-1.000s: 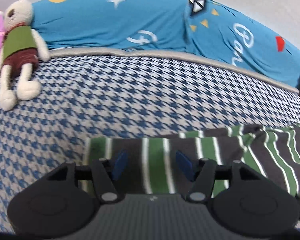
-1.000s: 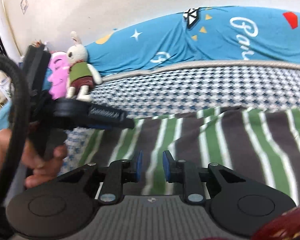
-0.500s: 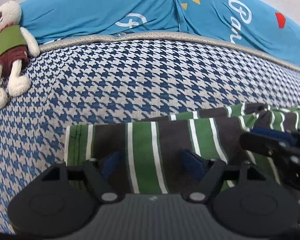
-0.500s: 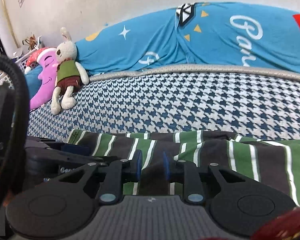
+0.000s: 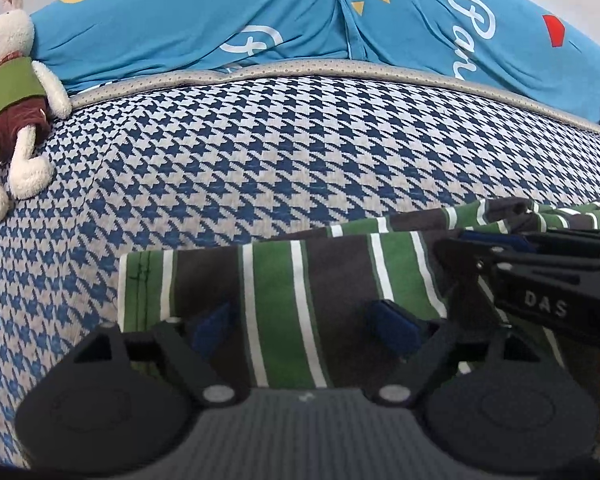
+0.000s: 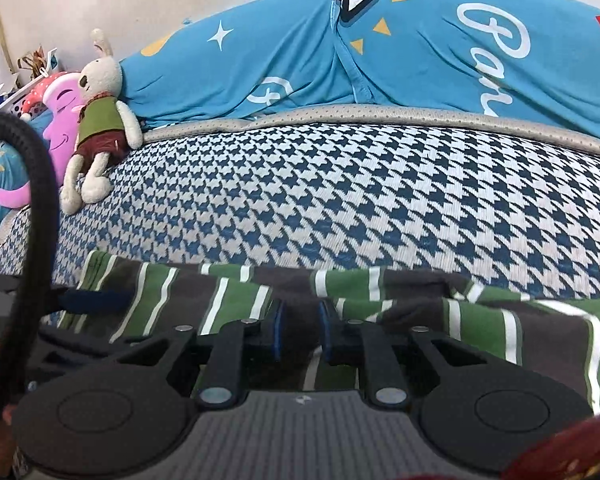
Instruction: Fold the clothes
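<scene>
- Looking along my left tool (image 5: 302, 322) in the left wrist view, I have its two blue pads (image 5: 394, 326) spread wide, with nothing between them; they hover low over the striped garment (image 5: 284, 284) and I cannot tell whether they touch it.
- The garment, in green, grey and white stripes, lies on the houndstooth bed cover (image 5: 260, 168) close to me. Its hemmed left edge sits square and flat, with a second layer showing behind the top one, so I judge at least one fold is already in.
- My right tool (image 5: 540, 264) enters this view from the right, lying low over the garment's right part, where the cloth is bunched.
- In the right wrist view, my right tool (image 6: 300, 330) has its pads nearly together with a narrow gap; dark striped cloth sits in that gap, but I cannot tell whether it is truly pinched.
- Here the garment (image 6: 500, 324) runs across the bed cover (image 6: 340, 200) in rumpled layers; the far edge is uneven and a flap overlaps near the middle.
- A plush rabbit (image 6: 96, 120) and the blue quilt (image 6: 340, 52) sit well apart, at the far side of the bed.
- By my reckoning the job is partway: the left end looks tidy, while the right side needs smoothing and probably another fold.
</scene>
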`<move>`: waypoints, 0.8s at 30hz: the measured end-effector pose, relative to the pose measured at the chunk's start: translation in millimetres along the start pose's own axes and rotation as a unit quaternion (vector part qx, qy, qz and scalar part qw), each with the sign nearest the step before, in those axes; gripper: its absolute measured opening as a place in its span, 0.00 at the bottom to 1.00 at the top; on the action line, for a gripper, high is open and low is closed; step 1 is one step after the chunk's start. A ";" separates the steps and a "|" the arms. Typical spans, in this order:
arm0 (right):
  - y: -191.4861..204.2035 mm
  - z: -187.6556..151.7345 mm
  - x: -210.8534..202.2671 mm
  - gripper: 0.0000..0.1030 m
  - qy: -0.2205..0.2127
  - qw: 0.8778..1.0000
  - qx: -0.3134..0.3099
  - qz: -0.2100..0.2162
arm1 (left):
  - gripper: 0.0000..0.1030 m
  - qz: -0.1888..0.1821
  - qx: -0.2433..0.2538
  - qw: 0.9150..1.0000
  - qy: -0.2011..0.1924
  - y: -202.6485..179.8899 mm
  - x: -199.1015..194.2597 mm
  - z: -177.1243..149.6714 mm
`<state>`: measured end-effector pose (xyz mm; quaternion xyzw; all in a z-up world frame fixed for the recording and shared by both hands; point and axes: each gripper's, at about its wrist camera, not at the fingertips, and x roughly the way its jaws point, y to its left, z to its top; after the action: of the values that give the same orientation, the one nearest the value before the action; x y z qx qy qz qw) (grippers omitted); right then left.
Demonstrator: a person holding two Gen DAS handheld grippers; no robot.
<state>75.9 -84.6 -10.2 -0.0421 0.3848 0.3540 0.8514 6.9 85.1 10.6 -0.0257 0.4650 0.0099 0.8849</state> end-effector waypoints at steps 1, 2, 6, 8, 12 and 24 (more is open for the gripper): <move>0.2 1.4 1.3 0.16 -0.001 1.000 0.000 0.000 | 0.84 0.000 -0.001 1.000 0.000 0.6 1.3 1.1; 0.2 2.7 2.6 0.16 -0.004 1.000 -0.002 -0.001 | 0.84 0.000 -0.003 1.000 0.000 0.5 1.9 1.6; -1.2 8.6 9.9 0.16 -0.015 1.000 0.002 -0.004 | 0.87 0.001 -0.004 1.000 0.000 -0.3 4.0 3.4; -2.6 12.1 13.7 0.16 -0.015 1.000 0.012 -0.005 | 0.88 0.003 -0.002 1.000 0.001 -1.2 5.2 4.1; -0.2 18.3 6.6 0.17 -0.025 0.999 0.025 0.000 | 0.91 0.001 -0.003 1.000 0.005 0.1 7.0 6.1; 0.7 13.6 -33.4 0.22 -0.030 0.998 0.051 0.007 | 0.92 0.004 -0.011 1.000 0.009 3.0 6.4 10.3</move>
<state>68.8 -98.4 22.4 0.0144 0.3765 0.3411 0.8612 18.9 88.7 11.0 -0.0334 0.4729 0.0181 0.8803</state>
